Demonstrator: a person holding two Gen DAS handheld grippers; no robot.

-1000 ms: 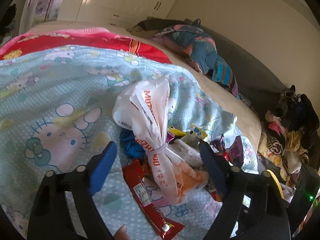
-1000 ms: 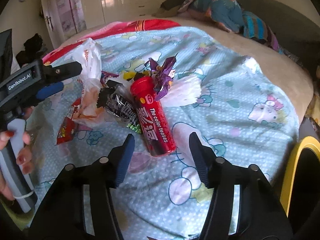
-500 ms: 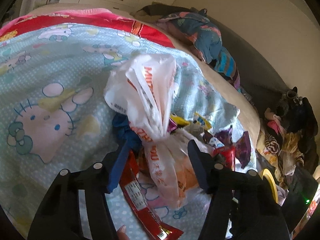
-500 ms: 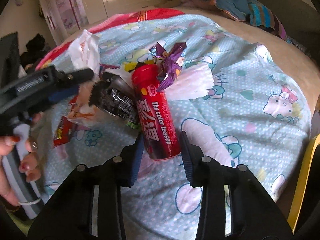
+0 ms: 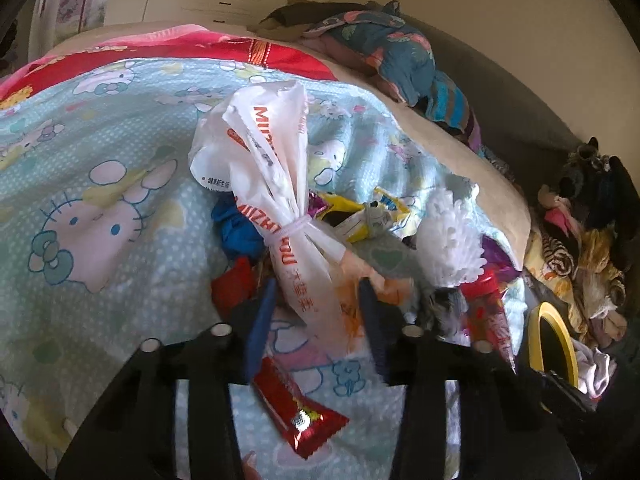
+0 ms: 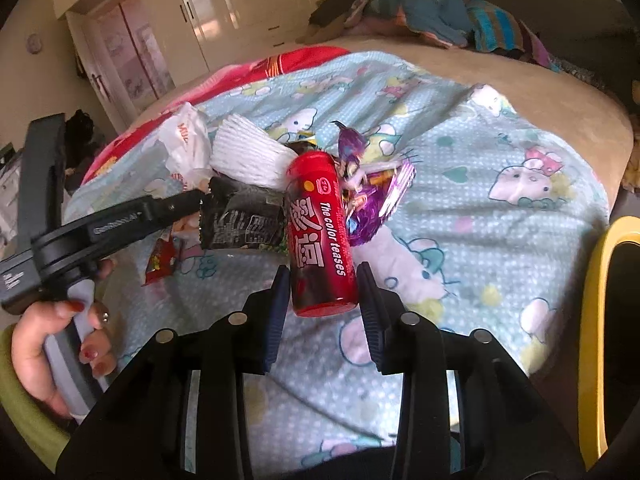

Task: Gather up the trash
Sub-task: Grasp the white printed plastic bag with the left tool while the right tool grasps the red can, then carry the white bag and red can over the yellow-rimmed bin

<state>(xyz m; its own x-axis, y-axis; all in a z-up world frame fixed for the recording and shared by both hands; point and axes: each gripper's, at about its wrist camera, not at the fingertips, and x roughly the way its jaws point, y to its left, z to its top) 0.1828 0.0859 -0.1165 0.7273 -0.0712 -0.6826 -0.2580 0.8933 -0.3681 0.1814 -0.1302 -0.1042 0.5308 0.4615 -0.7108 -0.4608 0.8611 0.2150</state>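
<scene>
The left gripper (image 5: 316, 312) pointed down at a heap of litter on the bed (image 5: 100, 168), and its jaws were closing around the lower part of a tied white plastic bag (image 5: 280, 200) with orange lettering. The bag lay between its 2 blue pads (image 5: 260, 320); whether they already pressed on it could not be told. A red snack wrapper (image 5: 296, 412) lay under and just nearer than the left pad. A blue crumpled wrapper (image 5: 236, 232) sat beyond the left pad, a yellow wrapper (image 5: 352, 216) and a white foam net (image 5: 452, 236) beyond and right of the right pad.

The right gripper (image 6: 322, 296) was pinching the near end of a red candy tube (image 6: 320, 232) printed "The color teases", both pads touching its sides. A purple foil wrapper (image 6: 376, 204) lay just beyond and right of its tip, a black wrapper (image 6: 240, 220) just left of the tube. At far left, a hand (image 6: 52, 352) with red-painted nails gripped the handle of the left gripper.
</scene>
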